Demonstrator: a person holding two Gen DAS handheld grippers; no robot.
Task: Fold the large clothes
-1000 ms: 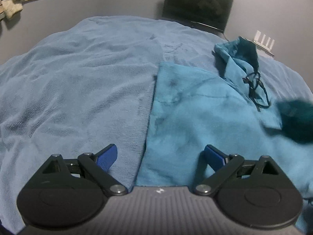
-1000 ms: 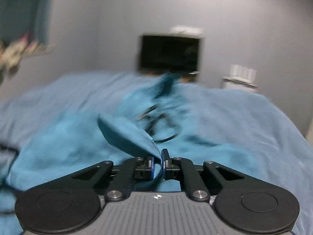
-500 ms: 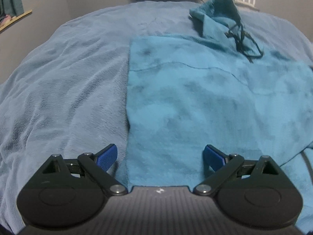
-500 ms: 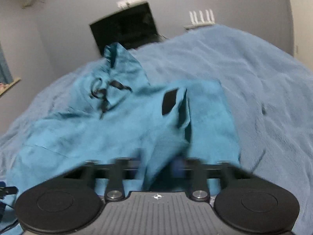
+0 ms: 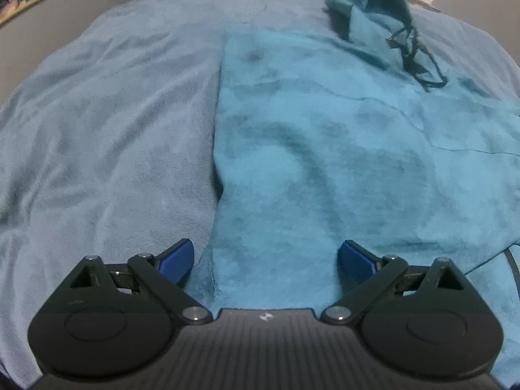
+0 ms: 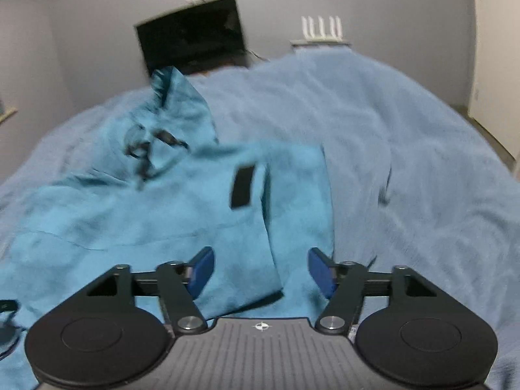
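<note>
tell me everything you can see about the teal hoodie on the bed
The teal hoodie is a fleecy, plush-looking garment lying mostly flat on the grey-blue blanket. Its hood sits bunched at the far end, with a dark drawstring looped on the chest. One sleeve, bearing a dark rectangular patch, is folded across the body. Both open grippers hang above its near edge; neither grips it.

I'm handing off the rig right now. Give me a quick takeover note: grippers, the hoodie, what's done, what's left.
Left gripper: open, empty, over the teal hoodie at its straight left edge.
Right gripper: jaws just opened, letting go of the folded-in flap; fabric lies between them, not pinched.
Hoodie lies on the blue blanket, hood at the far end.
Done: sides folded in.
Left: probably fold hood and length.
</note>
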